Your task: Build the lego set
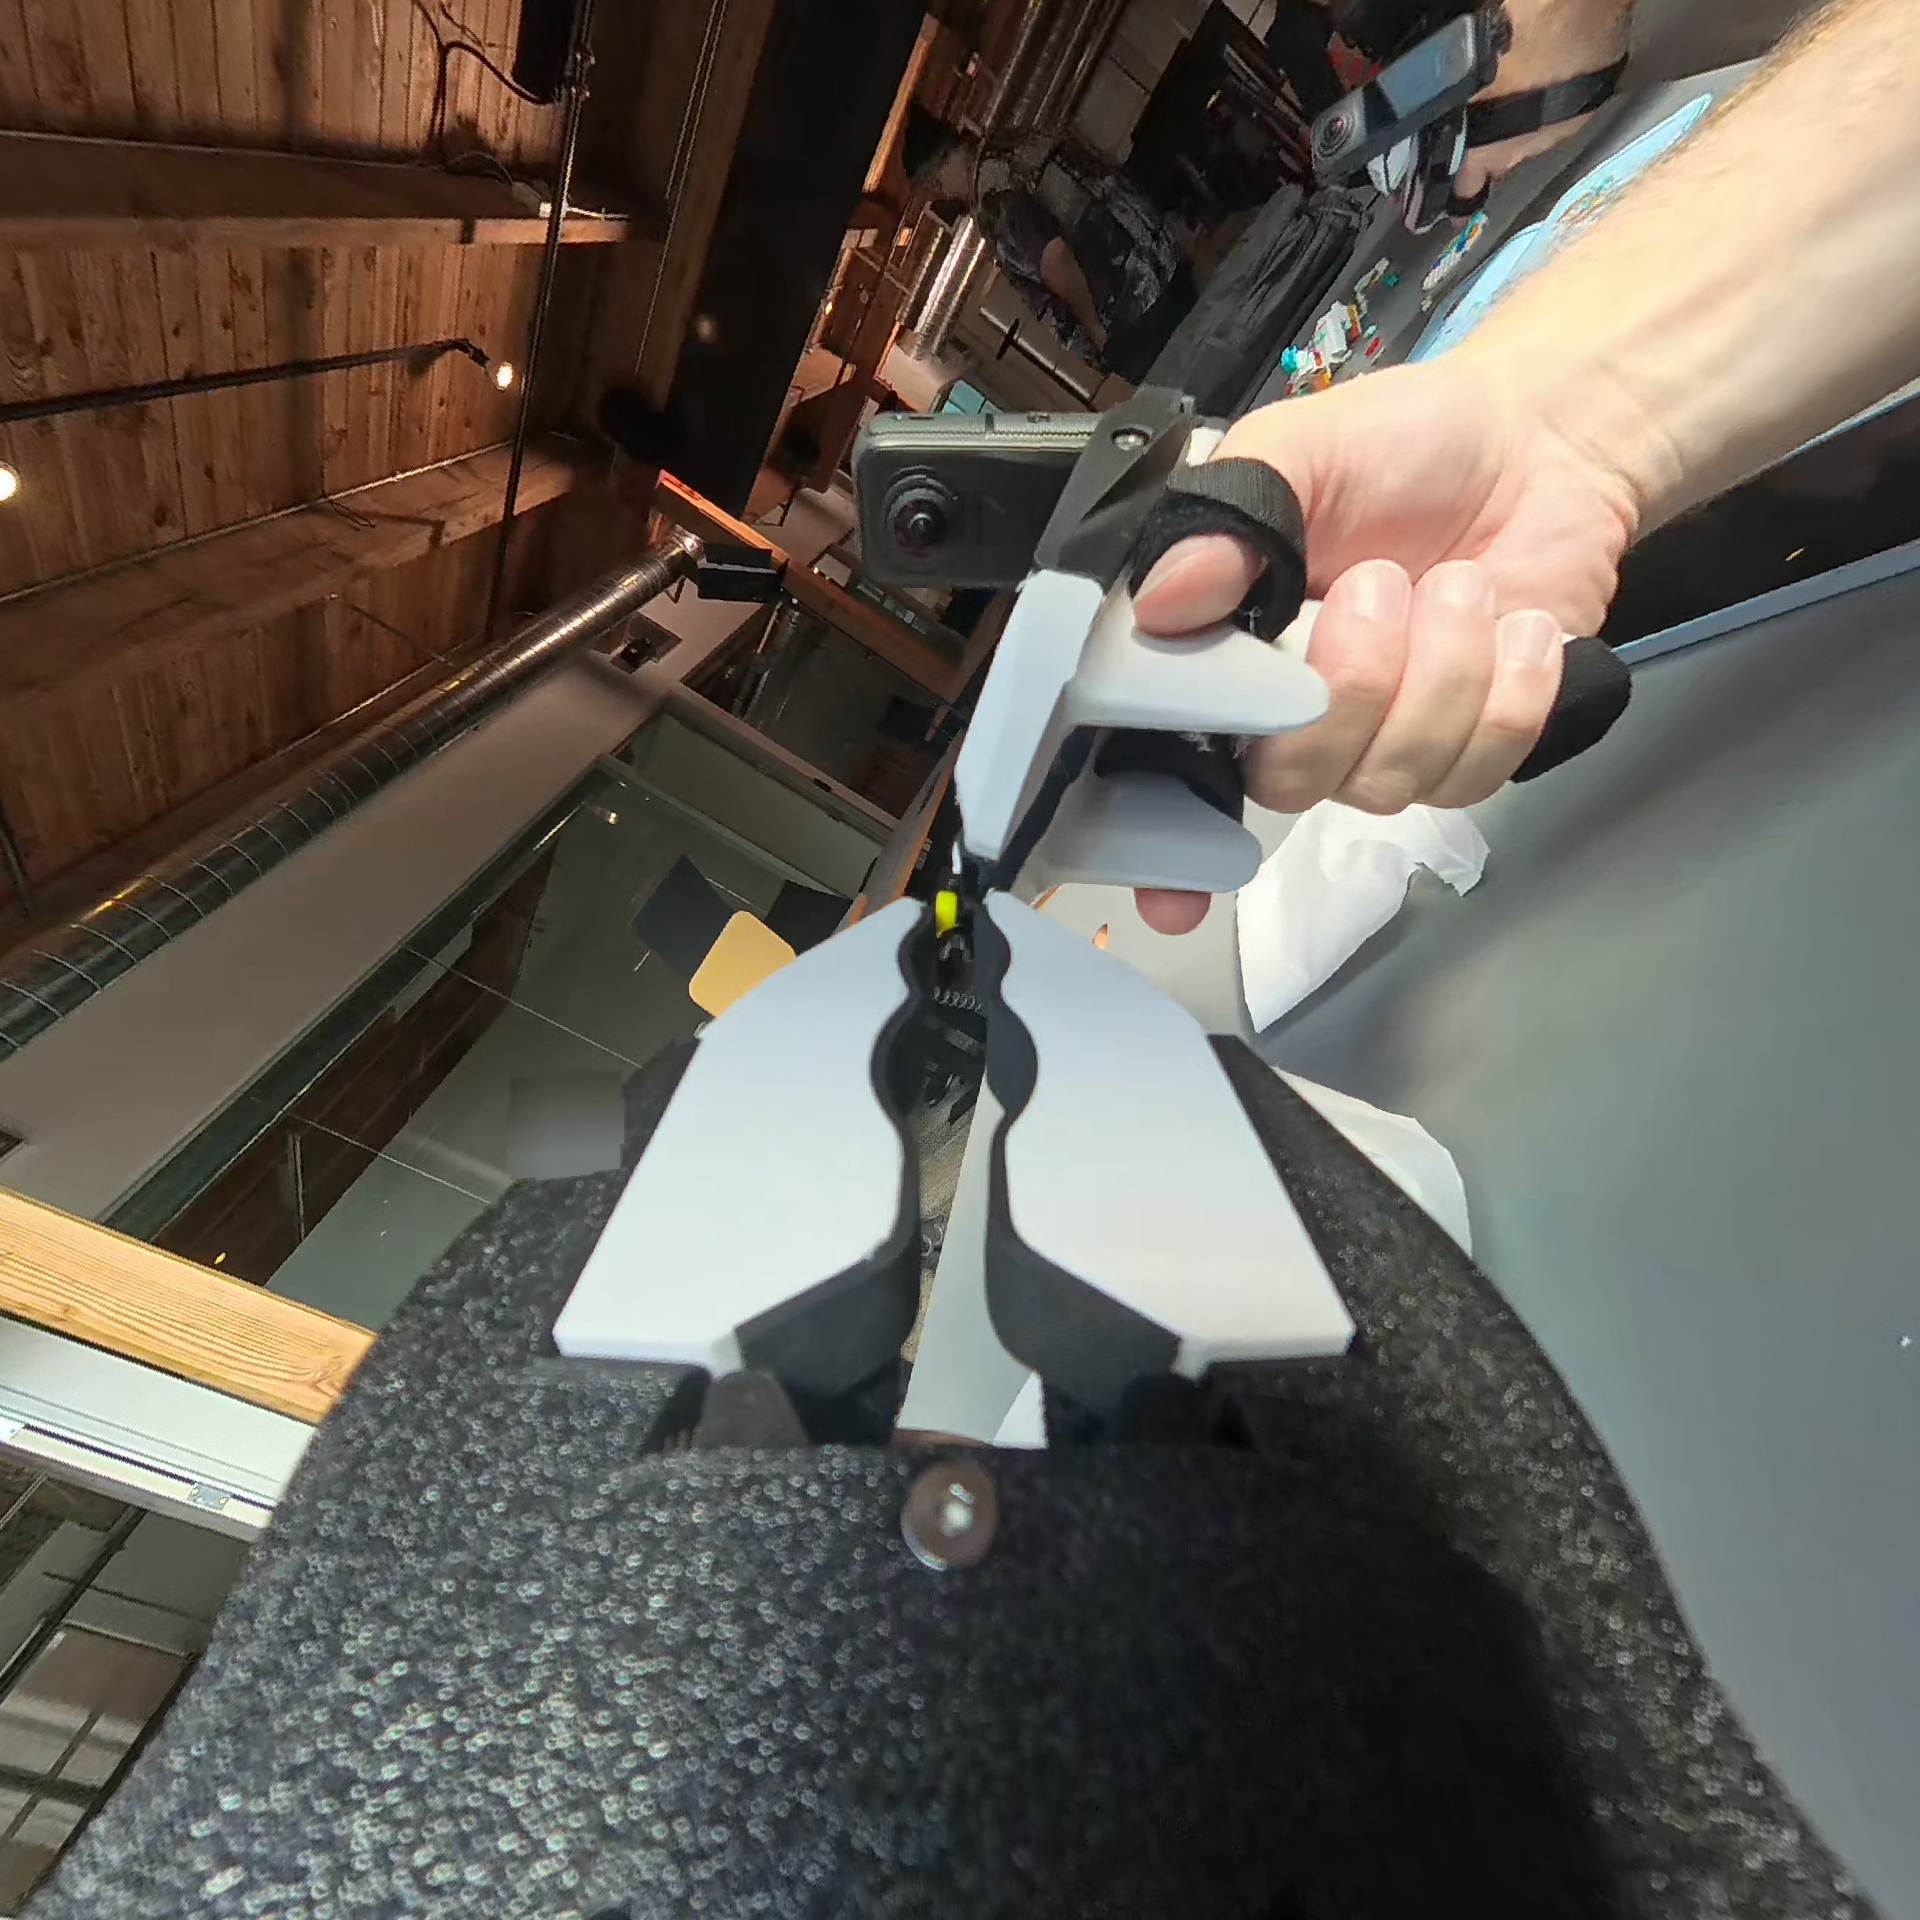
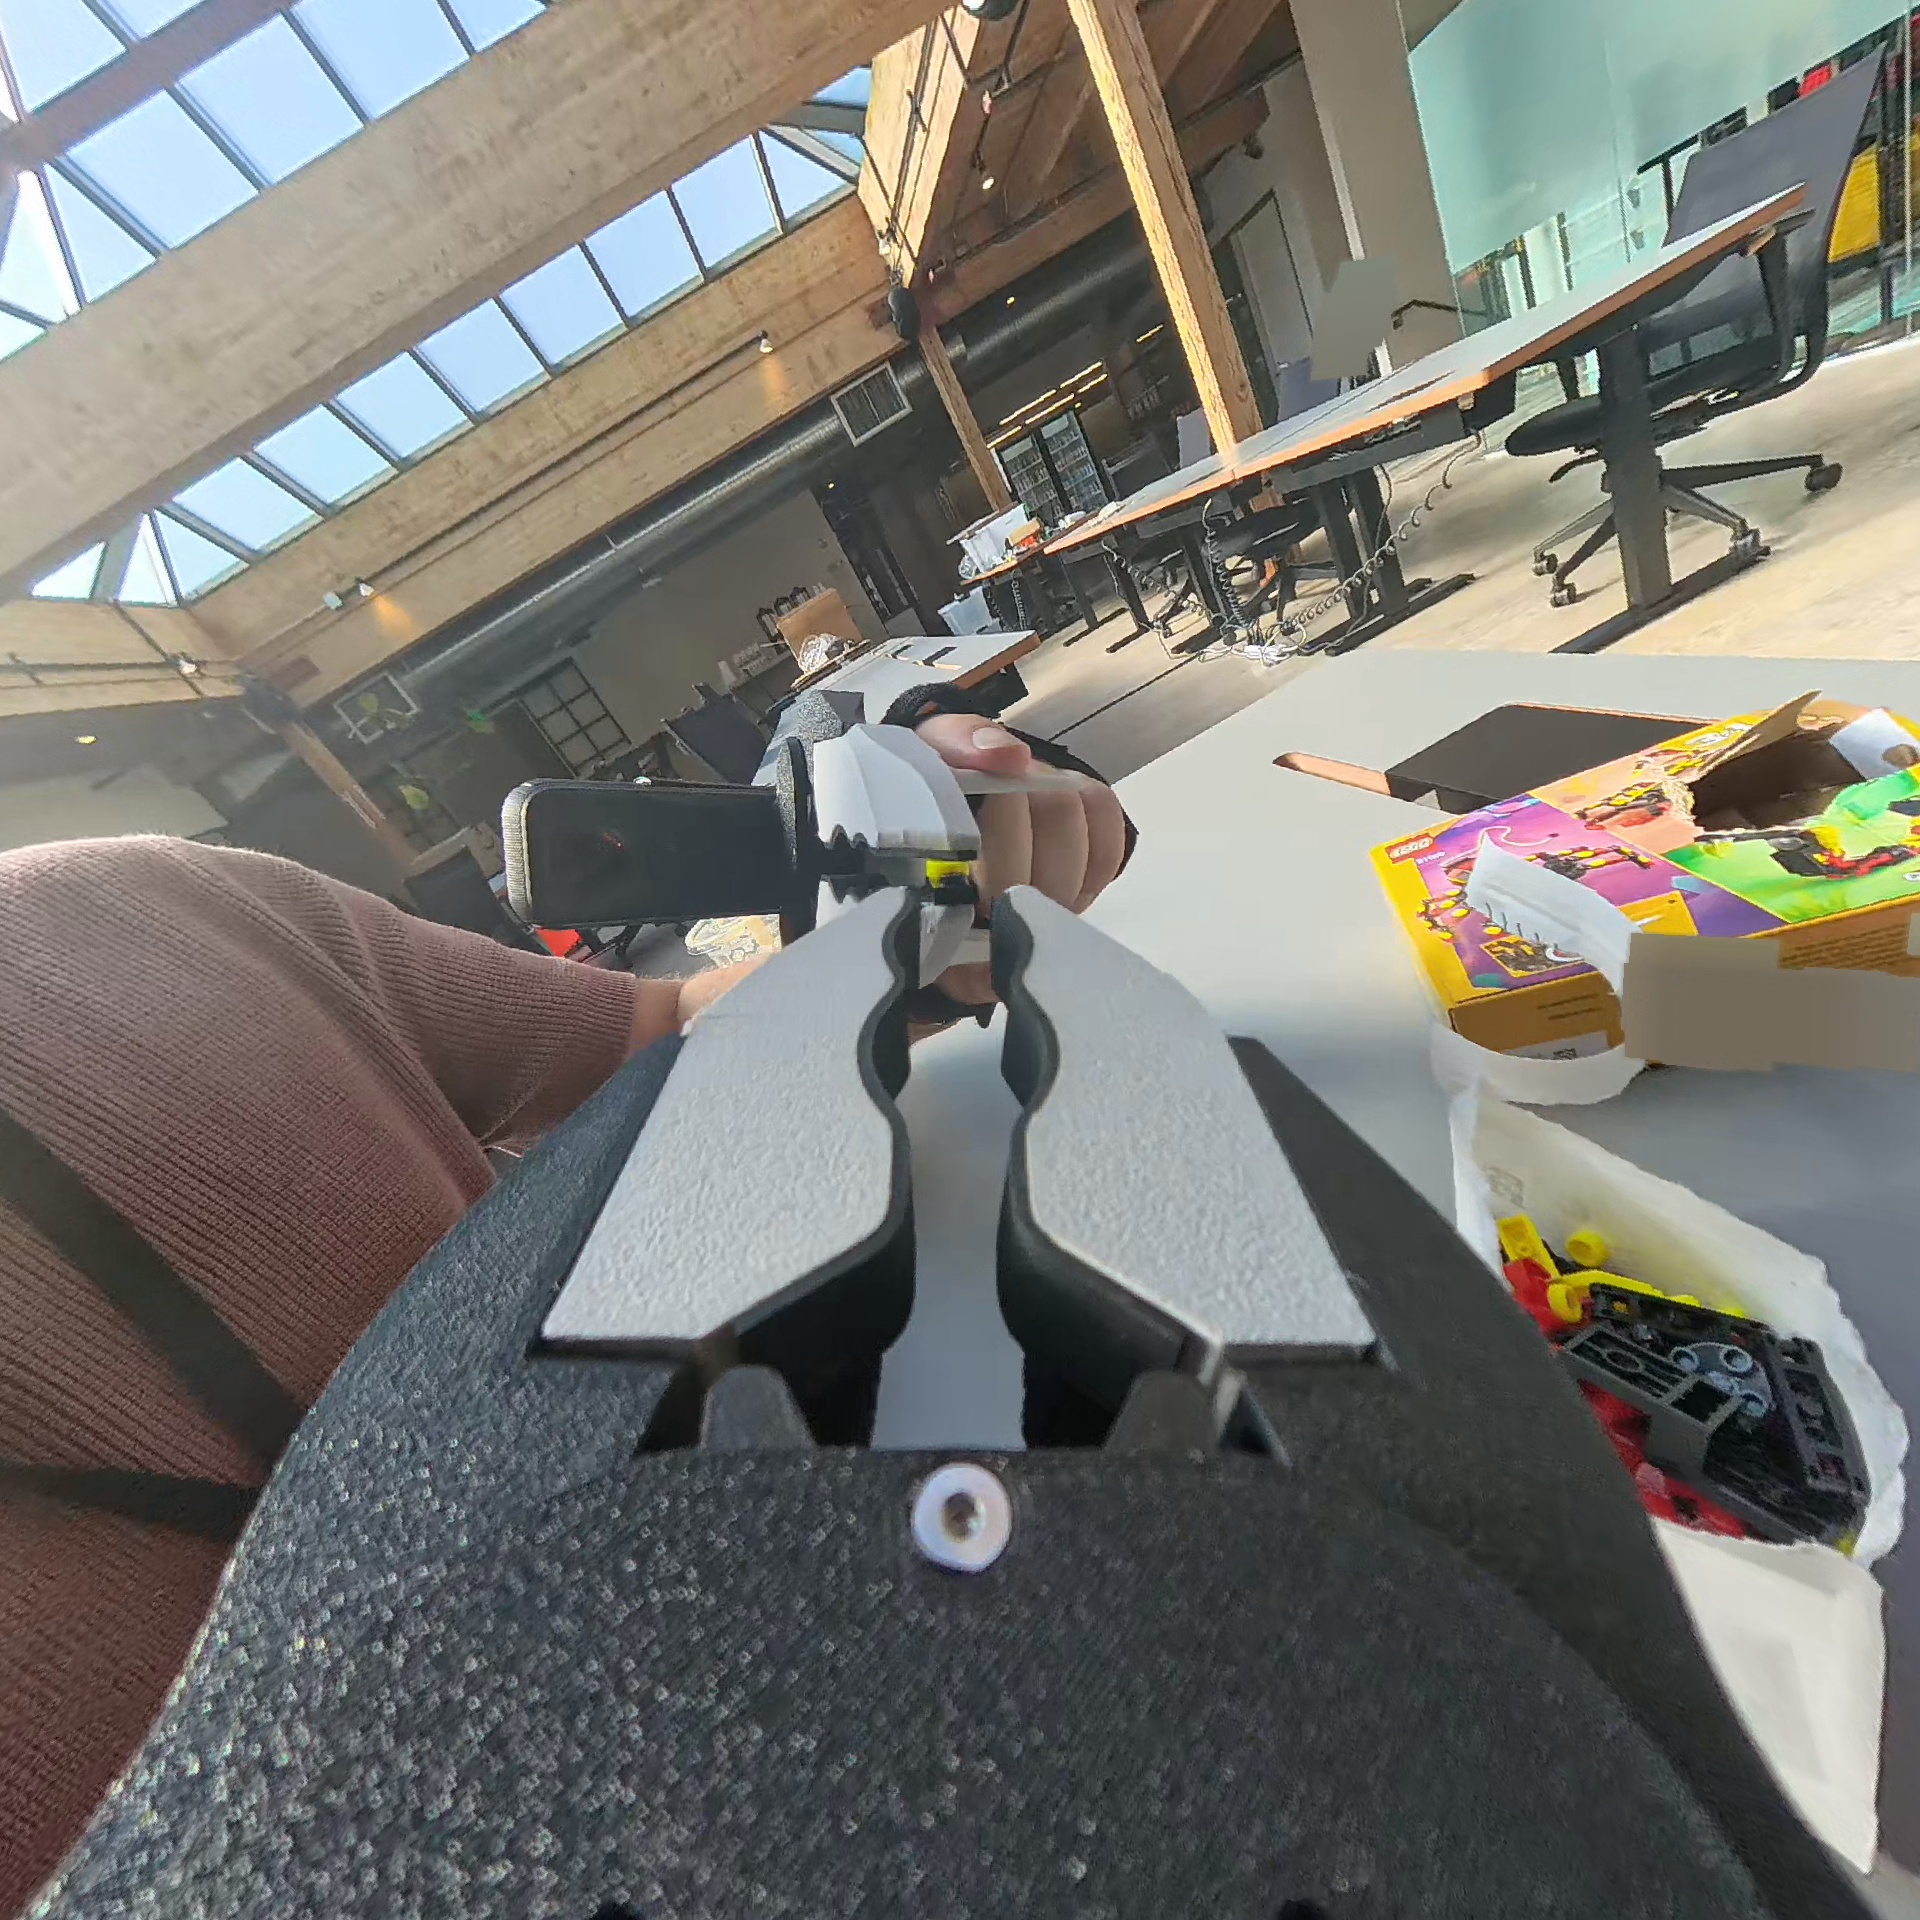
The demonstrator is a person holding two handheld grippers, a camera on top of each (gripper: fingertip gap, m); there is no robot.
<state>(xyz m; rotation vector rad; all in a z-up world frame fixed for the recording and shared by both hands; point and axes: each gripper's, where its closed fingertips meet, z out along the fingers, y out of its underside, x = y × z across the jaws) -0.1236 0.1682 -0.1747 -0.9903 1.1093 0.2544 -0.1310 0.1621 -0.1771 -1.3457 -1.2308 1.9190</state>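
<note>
My left gripper [image 1: 958,910] is shut on a small black lego piece [image 1: 948,1003] with a yellow part [image 1: 945,912] at its tip. It is held up in the air above the grey table [image 1: 1662,1039]. The right gripper [image 1: 982,857], held by a hand [image 1: 1434,582], comes in from above and its tips touch the yellow part. In the right wrist view my right gripper [image 2: 956,914] has its jaws a narrow gap apart. The yellow part [image 2: 948,871] sits just beyond them in the left gripper [image 2: 951,883]. Whether the right tips grip it is hidden.
A yellow lego box [image 2: 1662,894], torn open, lies on the table [image 2: 1247,935] at the right. A torn white paper bag [image 2: 1558,1205] holds several red, black and yellow pieces [image 2: 1683,1382]. Loose pieces [image 1: 1330,343] and a booklet [image 1: 1558,229] lie farther off. A person's sleeve [image 2: 208,1039] is at the left. Left and right tips are no more than a few centimetres apart.
</note>
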